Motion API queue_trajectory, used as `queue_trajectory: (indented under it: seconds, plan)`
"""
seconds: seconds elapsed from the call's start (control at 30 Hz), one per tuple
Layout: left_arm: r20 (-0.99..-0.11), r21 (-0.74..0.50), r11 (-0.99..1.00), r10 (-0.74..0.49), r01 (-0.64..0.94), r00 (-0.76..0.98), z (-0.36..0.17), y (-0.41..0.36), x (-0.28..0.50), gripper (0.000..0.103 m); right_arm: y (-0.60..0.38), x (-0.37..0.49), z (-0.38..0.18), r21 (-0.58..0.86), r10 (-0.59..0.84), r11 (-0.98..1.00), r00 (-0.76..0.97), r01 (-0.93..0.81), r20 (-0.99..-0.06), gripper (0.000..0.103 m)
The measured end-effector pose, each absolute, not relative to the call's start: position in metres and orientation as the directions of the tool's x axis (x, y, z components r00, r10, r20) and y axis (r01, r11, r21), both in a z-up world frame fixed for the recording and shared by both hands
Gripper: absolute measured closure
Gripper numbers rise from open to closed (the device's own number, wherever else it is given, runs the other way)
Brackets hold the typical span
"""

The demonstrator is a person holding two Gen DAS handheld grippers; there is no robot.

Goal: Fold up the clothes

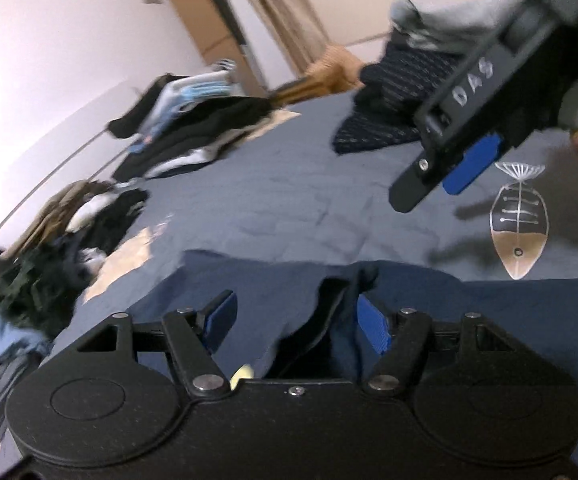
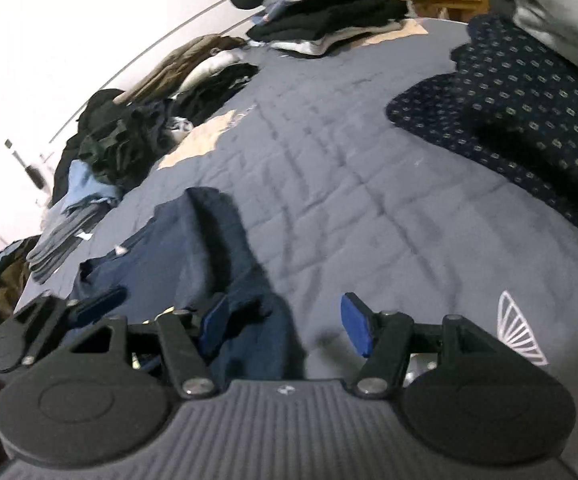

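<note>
Grey-blue quilting covers the bed [image 2: 329,160] under me, and it carries everything here. Along its far edge runs a row of clothes: a folded stack [image 2: 321,16] of black, white and pale-blue pieces toward the far corner, then a looser heap [image 2: 129,132] of dark and olive things nearer the left edge. At the right edge lies a navy patterned garment [image 2: 529,96] with a grey one [image 2: 561,4] beyond it. A dark-blue garment [image 2: 193,248], the one I am folding, lies crumpled near the bed's near edge; in my left camera its cloth [image 1: 301,292] spreads flat across the front. A white fish print [image 1: 519,220] sits on grey fabric just beside it, toward the right edge.

My left gripper [image 1: 301,320] has its fingers [image 1: 219,316] spread apart; a dark fold of the garment rises between them, but the blue pads do not press on it. My right gripper [image 2: 285,328] is likewise released, fingers [image 2: 355,328] wide, the left one over the garment's edge and the right one over bare quilt. My right gripper [image 1: 461,160] also shows in the left camera, hanging over the bed.
</note>
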State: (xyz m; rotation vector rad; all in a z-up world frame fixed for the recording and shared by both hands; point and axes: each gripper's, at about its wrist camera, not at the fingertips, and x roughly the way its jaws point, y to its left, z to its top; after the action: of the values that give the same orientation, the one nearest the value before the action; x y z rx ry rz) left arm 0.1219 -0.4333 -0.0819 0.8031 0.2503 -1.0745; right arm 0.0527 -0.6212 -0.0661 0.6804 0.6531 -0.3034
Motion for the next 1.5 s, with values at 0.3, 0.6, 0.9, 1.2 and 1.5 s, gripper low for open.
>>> queue_trajectory:
  seconds: [0.3,0.6,0.9,1.2,1.5]
  plan:
    - [-0.612,0.153,0.404,-0.678,0.902,0.408,-0.080,-0.427,0.179,0.091,-0.631,0.048,-0.061,0.546,-0.024,0.705,0.786,0.452,-0.618,0.041]
    - [-0.533,-0.273,0.560,-0.765,0.782,0.362,-0.054,-0.356,0.230,0.091,-0.604,0.079,-0.072,0.423,-0.030,0.822,0.771,0.381,-0.637,0.040]
    - [-0.635,-0.276,0.824,-0.542,0.494,0.550,-0.073,-0.319,0.273,0.090,-0.596,0.093,-0.104,0.245,-0.125,0.875,0.684,0.418,-0.719,0.040]
    - [-0.578,-0.214,0.756,-0.608,0.618,0.544,-0.049,-0.324,0.278,0.035,-0.588,0.092,-0.099,0.201,-0.161,0.897,0.713,0.395,-0.683,0.040]
    - [-0.629,-0.156,0.593,-0.676,0.790,0.383,-0.049,-0.447,0.321,0.043,-0.577,0.096,-0.109,0.122,-0.188,0.927,0.721,0.354,-0.667,0.044]
